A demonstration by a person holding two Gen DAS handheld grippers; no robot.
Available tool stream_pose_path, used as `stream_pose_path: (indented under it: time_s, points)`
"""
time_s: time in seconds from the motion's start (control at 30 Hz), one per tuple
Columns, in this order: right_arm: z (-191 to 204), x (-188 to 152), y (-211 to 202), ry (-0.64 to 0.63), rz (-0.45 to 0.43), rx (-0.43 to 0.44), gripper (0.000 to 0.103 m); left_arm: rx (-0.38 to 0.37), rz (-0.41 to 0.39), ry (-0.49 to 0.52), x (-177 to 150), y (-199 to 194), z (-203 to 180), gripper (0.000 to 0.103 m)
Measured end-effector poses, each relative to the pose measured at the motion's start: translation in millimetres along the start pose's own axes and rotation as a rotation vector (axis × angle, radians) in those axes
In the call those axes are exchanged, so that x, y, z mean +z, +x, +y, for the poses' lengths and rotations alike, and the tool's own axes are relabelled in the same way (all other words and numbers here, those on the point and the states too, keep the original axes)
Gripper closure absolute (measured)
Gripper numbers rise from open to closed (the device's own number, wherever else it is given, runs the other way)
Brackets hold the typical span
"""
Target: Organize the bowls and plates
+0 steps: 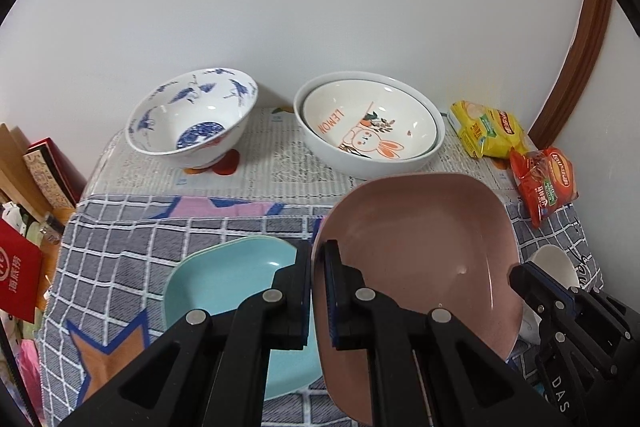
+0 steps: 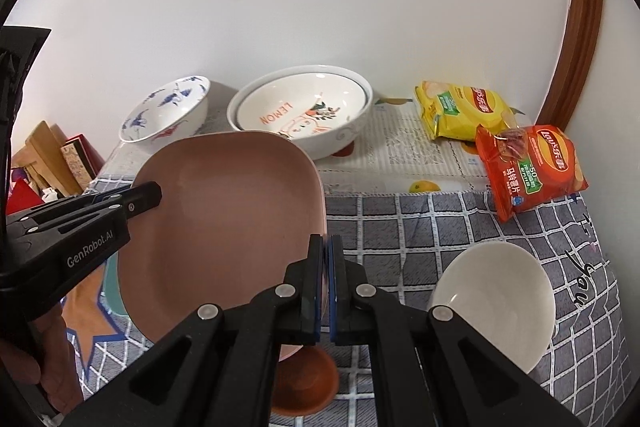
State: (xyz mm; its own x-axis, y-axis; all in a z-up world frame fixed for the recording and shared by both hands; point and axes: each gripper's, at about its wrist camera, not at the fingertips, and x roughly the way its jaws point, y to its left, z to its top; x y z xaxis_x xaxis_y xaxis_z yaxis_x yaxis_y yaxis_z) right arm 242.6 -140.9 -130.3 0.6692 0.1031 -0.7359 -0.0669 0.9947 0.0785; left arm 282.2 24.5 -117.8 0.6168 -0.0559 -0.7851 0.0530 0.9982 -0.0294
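Observation:
A pink square plate (image 1: 424, 259) is held off the table by both grippers. My left gripper (image 1: 318, 259) is shut on its left rim. My right gripper (image 2: 326, 255) is shut on its right rim; the plate also shows in the right wrist view (image 2: 228, 223). A light blue plate (image 1: 224, 287) lies on the checked cloth below and to the left. A blue-and-white bowl (image 1: 192, 115) and a rabbit "LEMON" bowl nested in a white bowl (image 1: 368, 125) stand at the back. A plain white bowl (image 2: 496, 299) sits at the right. A small orange dish (image 2: 308, 383) lies under the pink plate.
Yellow (image 2: 460, 109) and red (image 2: 532, 167) crisp bags lie at the back right. Books and boxes (image 1: 36, 171) stand off the table's left edge. A white wall backs the table (image 1: 280, 151). A wooden frame (image 2: 580, 39) runs up the right.

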Motion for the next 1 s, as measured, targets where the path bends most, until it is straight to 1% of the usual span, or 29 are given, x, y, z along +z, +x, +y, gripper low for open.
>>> stream_pose_path:
  time_s: [0.17, 0.47, 1.0]
  points:
    - [14.8, 0.2, -11.0, -0.008, -0.01, 0.005, 0.101, 0.008, -0.017, -0.009, -3.7, -16.6, 11.7, 0.096]
    - [36.0, -1.1, -27.9, -0.015, -0.028, 0.013, 0.101, 0.018, -0.037, -0.02, -7.5, -35.1, 26.6, 0.096]
    - [62.5, 1.5, -36.9, -0.051, -0.043, 0.026, 0.101, 0.033, -0.055, -0.054, -10.8, -49.4, 50.4, 0.096]
